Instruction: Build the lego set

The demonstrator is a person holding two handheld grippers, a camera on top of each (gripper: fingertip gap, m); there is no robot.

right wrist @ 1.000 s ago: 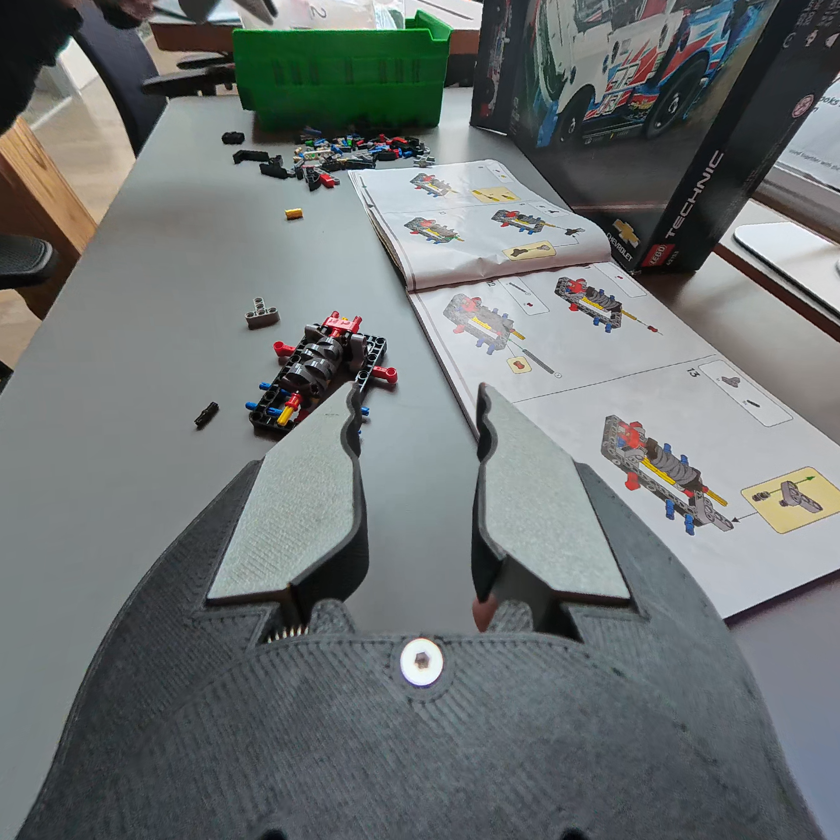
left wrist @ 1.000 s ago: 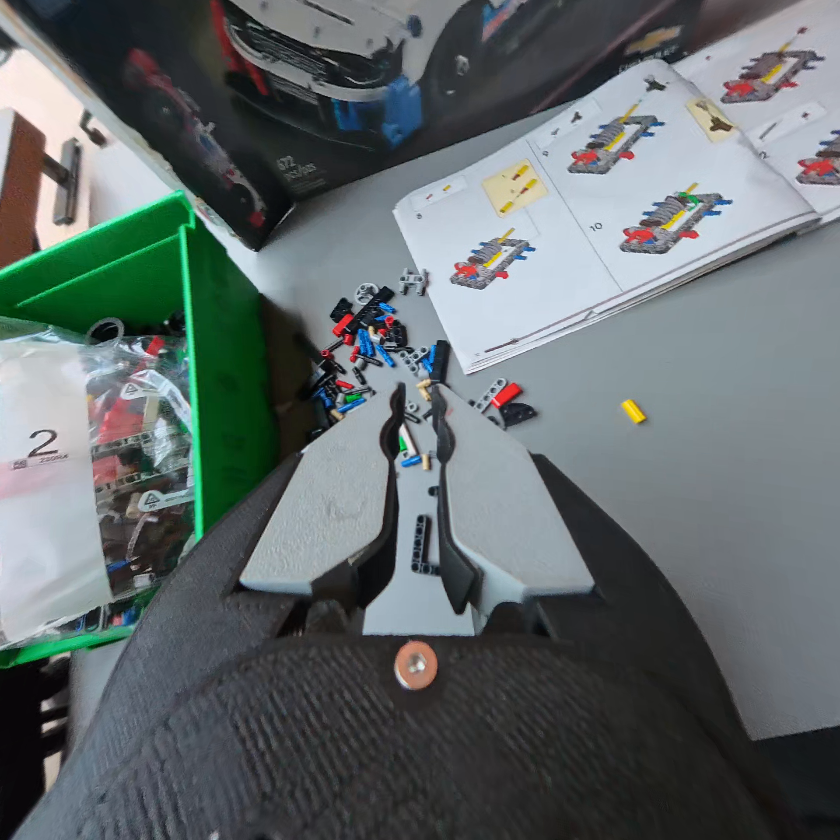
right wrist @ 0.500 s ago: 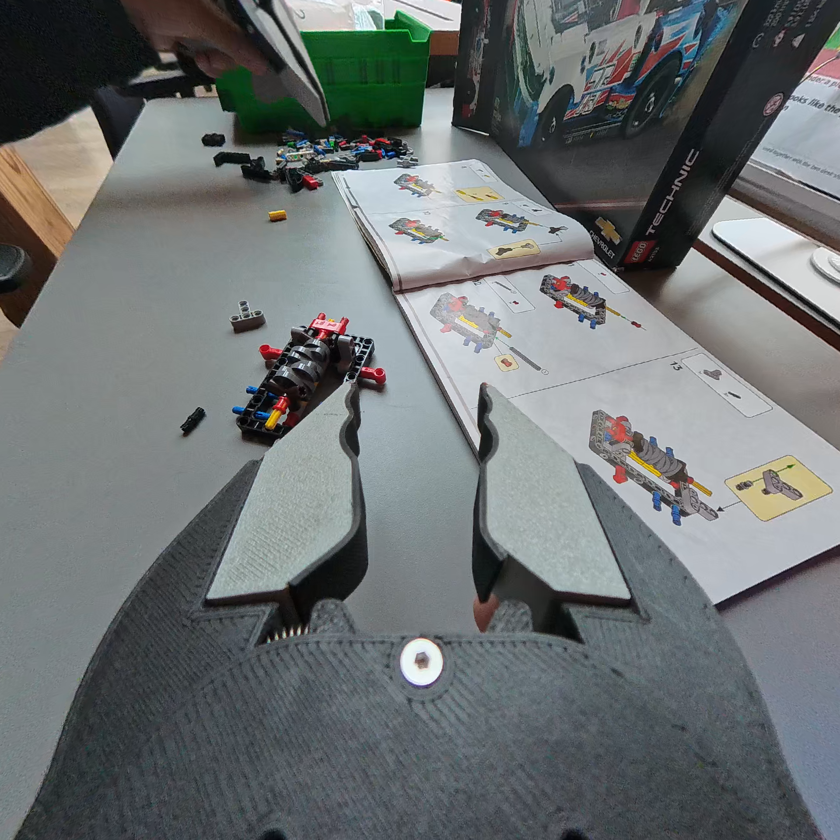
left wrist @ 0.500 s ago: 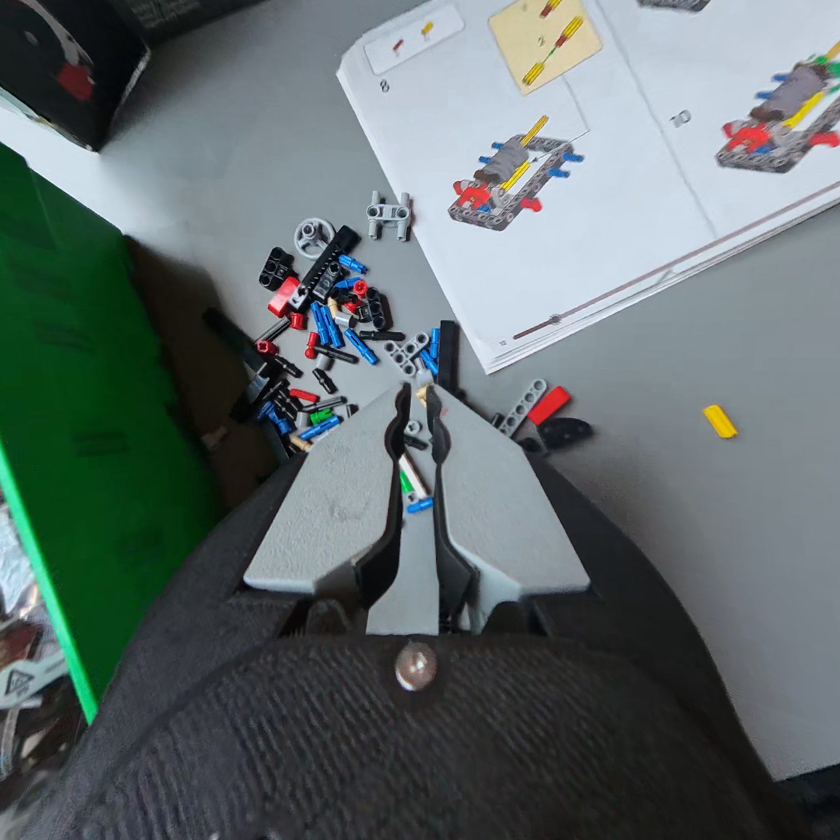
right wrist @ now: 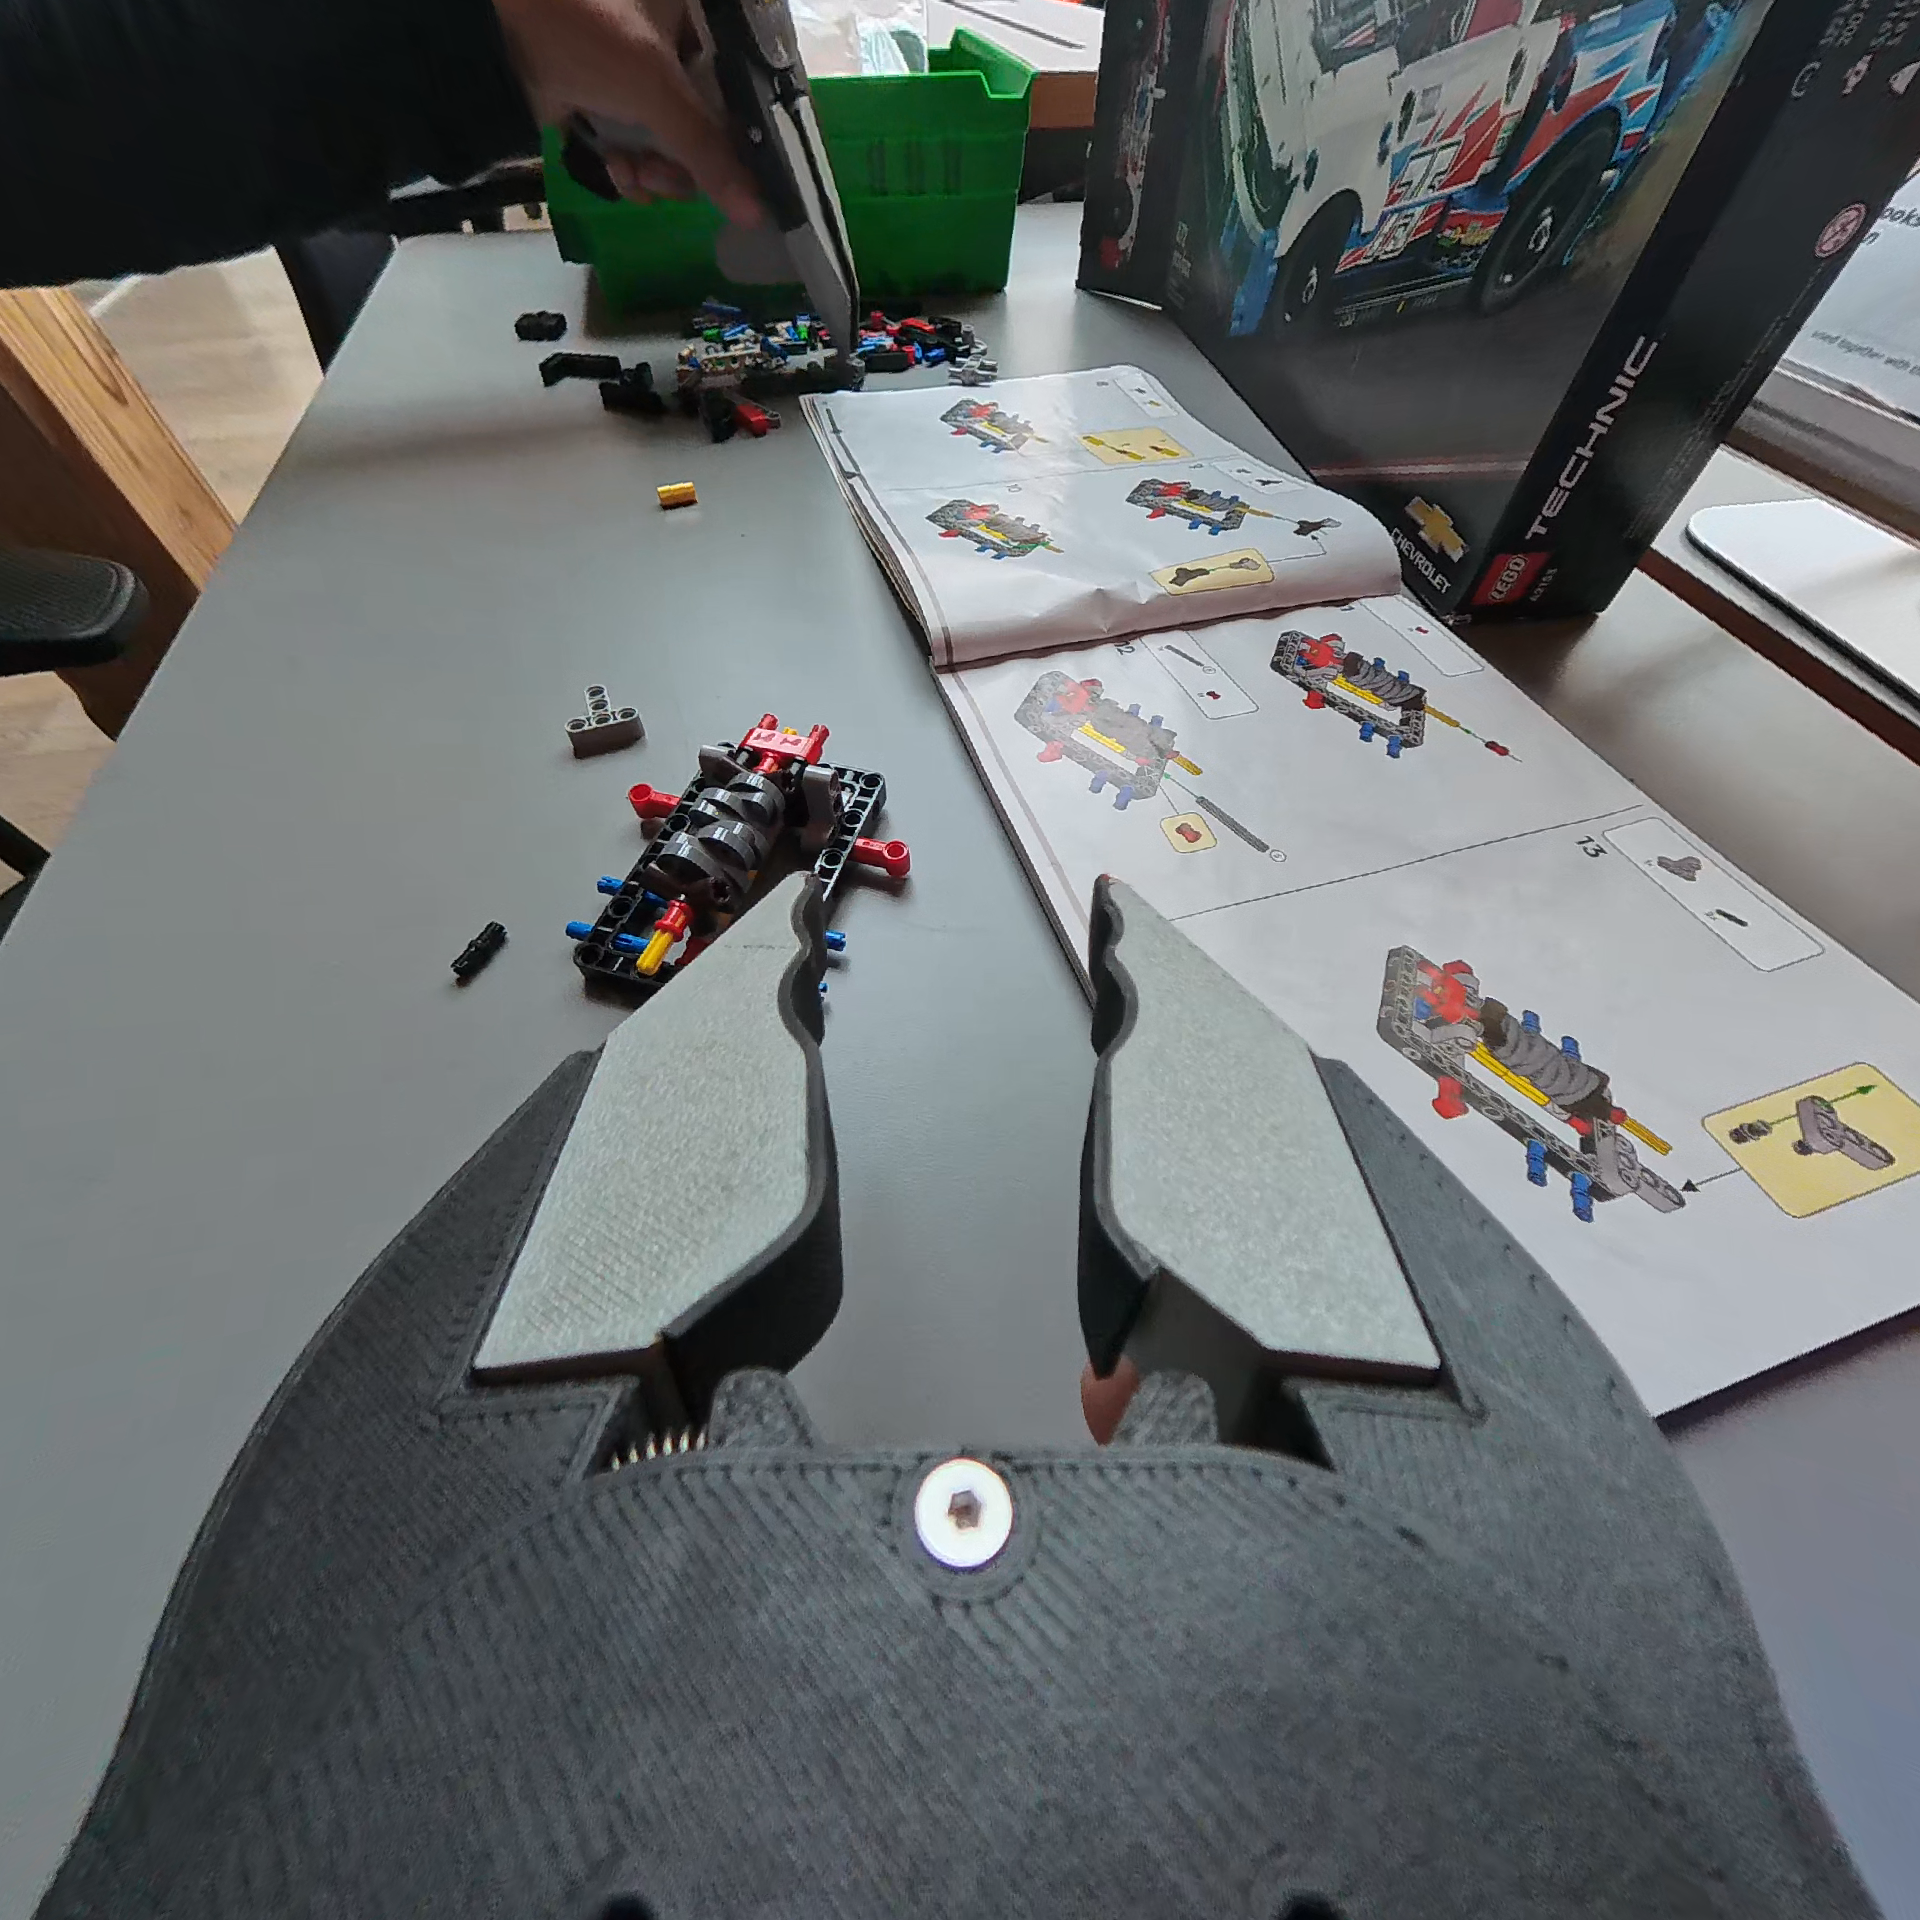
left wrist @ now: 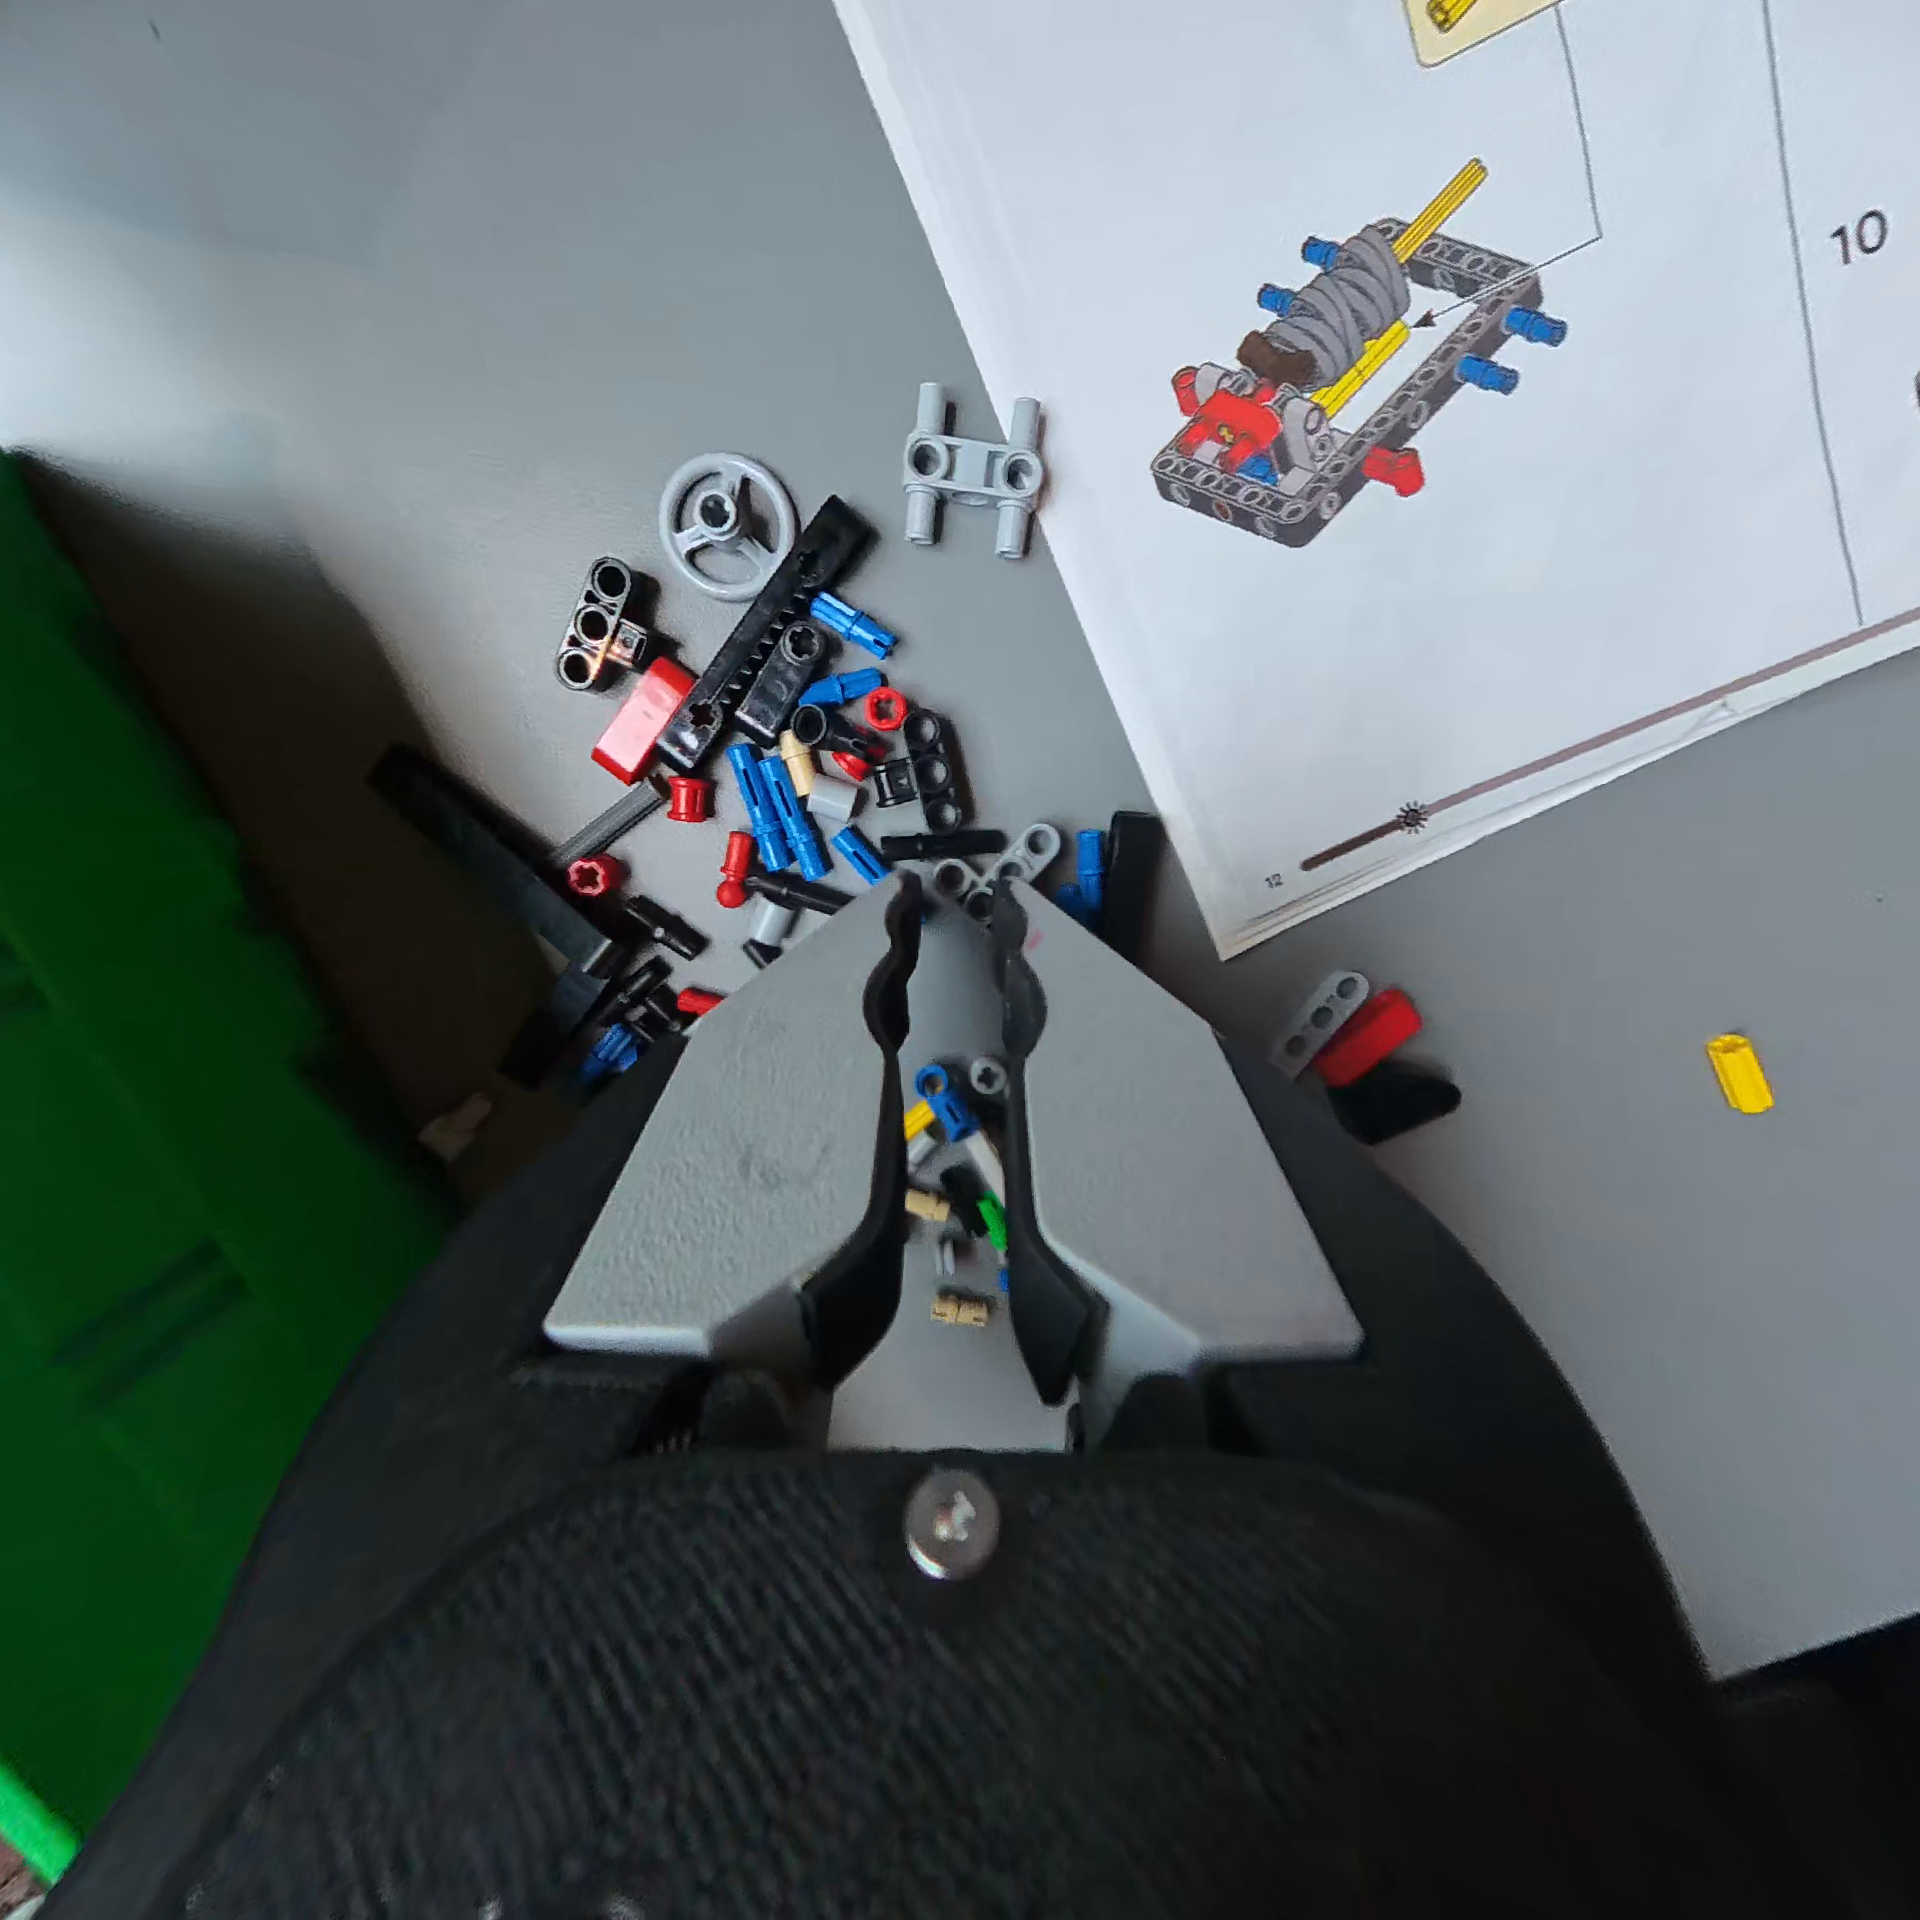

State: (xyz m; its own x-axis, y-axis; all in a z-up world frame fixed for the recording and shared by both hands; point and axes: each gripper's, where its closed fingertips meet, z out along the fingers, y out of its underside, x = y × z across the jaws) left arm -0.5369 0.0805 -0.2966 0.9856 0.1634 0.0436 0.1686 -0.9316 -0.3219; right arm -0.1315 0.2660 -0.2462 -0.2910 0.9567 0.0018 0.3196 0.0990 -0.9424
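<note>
My left gripper (left wrist: 954, 899) hangs low over a pile of small loose Lego pieces (left wrist: 790, 748), its jaws a narrow gap apart. Its tips stand on either side of a small grey angled piece (left wrist: 992, 868), and no piece is held. The right wrist view shows this gripper (right wrist: 821, 270) in a person's hand, tip down on the pile (right wrist: 790, 343). My right gripper (right wrist: 954, 904) is open and empty. It hovers over the table beside the partly built black frame assembly (right wrist: 748, 842). The open instruction booklet (right wrist: 1247, 727) lies to the right of it and also shows in the left wrist view (left wrist: 1455, 623).
A green bin (left wrist: 156, 1039) stands left of the pile, at the far end in the right wrist view (right wrist: 935, 177). The set's box (right wrist: 1455, 260) stands behind the booklet. A yellow piece (left wrist: 1737, 1075), a grey T-piece (right wrist: 605, 722) and a black pin (right wrist: 478, 951) lie loose. Spacing between my two grippers at the tips: around 45 centimeters. My right gripper's tips are some 12 centimeters from the black pin (right wrist: 478, 951).
My left gripper has come down and forward, much closer to the pile, with its gap about the same. My right gripper has barely moved and stays open.
</note>
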